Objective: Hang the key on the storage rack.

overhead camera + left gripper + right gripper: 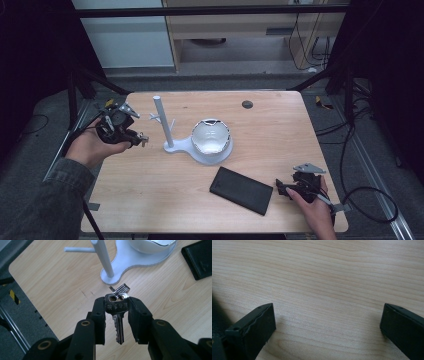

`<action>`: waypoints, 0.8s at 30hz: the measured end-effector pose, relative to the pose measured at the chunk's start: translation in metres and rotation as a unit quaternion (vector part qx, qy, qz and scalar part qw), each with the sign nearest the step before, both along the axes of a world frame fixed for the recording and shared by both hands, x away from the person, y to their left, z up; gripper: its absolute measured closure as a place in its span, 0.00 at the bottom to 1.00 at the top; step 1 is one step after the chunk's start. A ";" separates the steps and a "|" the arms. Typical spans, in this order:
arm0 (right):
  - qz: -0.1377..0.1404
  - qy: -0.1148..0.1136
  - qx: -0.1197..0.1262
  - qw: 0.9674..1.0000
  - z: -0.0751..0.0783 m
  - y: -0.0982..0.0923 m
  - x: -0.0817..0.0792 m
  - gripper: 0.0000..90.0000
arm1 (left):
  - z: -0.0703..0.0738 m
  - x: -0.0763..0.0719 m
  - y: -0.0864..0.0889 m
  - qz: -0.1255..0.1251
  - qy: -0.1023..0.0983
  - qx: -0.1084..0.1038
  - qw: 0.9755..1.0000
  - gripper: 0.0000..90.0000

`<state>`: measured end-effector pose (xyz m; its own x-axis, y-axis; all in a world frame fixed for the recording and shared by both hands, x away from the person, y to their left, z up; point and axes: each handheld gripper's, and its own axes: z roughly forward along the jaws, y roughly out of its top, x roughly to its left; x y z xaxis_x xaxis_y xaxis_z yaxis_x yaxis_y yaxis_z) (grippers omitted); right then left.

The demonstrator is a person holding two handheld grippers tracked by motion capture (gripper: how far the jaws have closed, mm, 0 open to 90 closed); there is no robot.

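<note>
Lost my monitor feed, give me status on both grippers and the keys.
Left gripper shut on silver keys on a ring, above table. Right gripper open, empty, low over wood. White peg stand just ahead.

A light wooden desk (280, 150) with rounded corners carries a white stand (169, 146), an upright round post with short side pegs rising from a flat curved base. On the wider end of that base sits a shallow white bowl (211, 136) with a shiny rim. A flat black rectangular case (241, 190) lies nearer the front edge, apart from the base. A small dark round disc (247, 104) sits by the far edge.
</note>
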<state>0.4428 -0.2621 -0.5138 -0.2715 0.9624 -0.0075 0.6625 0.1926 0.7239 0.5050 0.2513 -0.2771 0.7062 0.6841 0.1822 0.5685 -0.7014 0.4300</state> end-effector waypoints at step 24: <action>-0.001 -0.001 0.001 1.000 0.000 0.000 0.000 0.01 | 0.026 0.030 -0.025 -0.018 -0.001 0.018 1.000 0.75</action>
<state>0.4429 -0.2617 -0.5139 -0.2692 0.9631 -0.0058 0.6618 0.1893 0.7254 0.5348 0.2268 -0.2513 0.7292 0.6518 0.2084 0.5420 -0.7360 0.4058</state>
